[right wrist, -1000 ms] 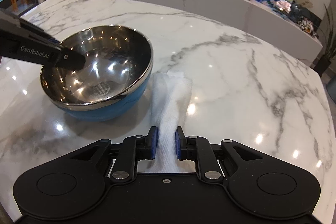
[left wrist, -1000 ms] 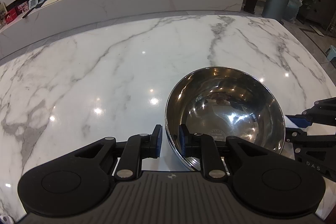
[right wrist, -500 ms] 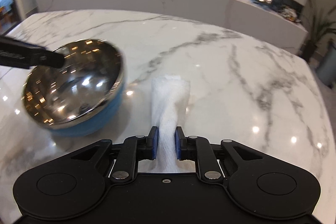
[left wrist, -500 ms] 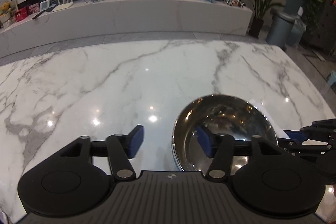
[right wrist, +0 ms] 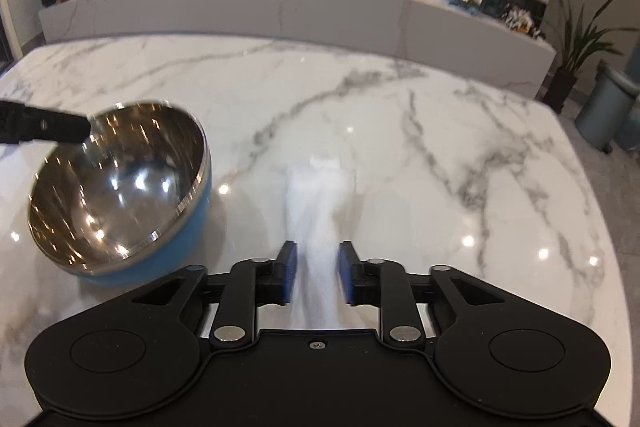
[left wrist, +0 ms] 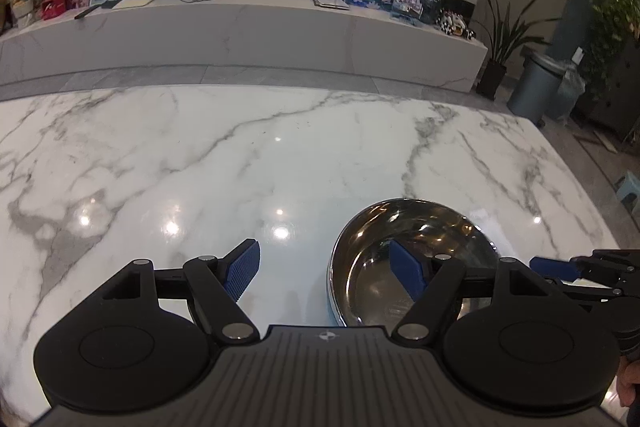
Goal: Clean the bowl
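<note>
A steel bowl with a blue outside (left wrist: 408, 259) (right wrist: 120, 195) rests on the white marble table (left wrist: 240, 155). My left gripper (left wrist: 324, 269) is open wide above the bowl's near left rim, its right finger over the bowl's inside, touching nothing. A white cloth (right wrist: 316, 211), blurred, lies on the table right of the bowl and runs between the pads of my right gripper (right wrist: 317, 277), whose jaws stand a little apart around it. The left gripper's finger (right wrist: 44, 126) shows over the bowl's far rim.
The table's right edge (left wrist: 592, 195) drops to the floor. Beyond the far edge stands a long marble shelf (left wrist: 240, 27) with small items. A grey bin (left wrist: 536, 87) and potted plants (left wrist: 504, 43) stand at the right.
My left gripper let go of the bowl's rim, opened wide and rose. The bowl settled back, rocking. My right gripper's jaws parted a little around the cloth and pulled back.
</note>
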`<state>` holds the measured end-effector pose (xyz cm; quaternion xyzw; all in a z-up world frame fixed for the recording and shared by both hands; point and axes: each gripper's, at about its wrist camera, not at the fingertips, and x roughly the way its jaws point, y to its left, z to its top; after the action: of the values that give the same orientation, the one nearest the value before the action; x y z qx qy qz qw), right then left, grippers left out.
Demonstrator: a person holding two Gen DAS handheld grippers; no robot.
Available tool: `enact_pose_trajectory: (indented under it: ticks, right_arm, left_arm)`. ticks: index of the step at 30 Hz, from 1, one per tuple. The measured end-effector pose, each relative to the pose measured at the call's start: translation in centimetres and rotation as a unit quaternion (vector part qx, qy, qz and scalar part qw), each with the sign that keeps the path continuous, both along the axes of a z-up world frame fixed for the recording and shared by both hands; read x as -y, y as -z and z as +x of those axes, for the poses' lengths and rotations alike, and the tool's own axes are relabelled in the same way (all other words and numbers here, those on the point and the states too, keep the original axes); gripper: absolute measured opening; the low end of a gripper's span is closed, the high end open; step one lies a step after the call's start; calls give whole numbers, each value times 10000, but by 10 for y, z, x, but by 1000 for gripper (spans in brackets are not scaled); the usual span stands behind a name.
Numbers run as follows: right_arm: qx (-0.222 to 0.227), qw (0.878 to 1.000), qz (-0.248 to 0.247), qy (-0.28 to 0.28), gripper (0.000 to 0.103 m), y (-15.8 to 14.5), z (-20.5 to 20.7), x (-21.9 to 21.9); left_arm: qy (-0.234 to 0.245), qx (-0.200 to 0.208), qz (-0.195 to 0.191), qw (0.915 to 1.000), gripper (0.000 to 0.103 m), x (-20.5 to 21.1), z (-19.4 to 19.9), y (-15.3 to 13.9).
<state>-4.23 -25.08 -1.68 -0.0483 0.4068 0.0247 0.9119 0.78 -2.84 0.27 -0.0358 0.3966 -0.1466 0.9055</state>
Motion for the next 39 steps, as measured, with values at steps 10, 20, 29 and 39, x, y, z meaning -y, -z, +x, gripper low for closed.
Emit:
enact_pose_trajectory:
  ticks: [10, 20, 29, 39]
  right_arm:
    - [237, 9976, -85, 649, 71, -21, 4, -12]
    - [-26, 9924, 528, 1111, 71, -29, 9, -17]
    - [-329, 9890, 595, 1312, 71, -27, 13, -13]
    - [-270, 9928, 536, 1040, 71, -44, 4, -28]
  left_arm:
    - [-54, 257, 132, 9996, 78, -1, -10, -11]
    - [-239, 75, 687, 9973, 78, 6, -7, -12]
    - [-132, -53, 622, 9980, 78, 2, -7, -13]
    - [38, -417, 688, 9967, 78, 4, -10, -11]
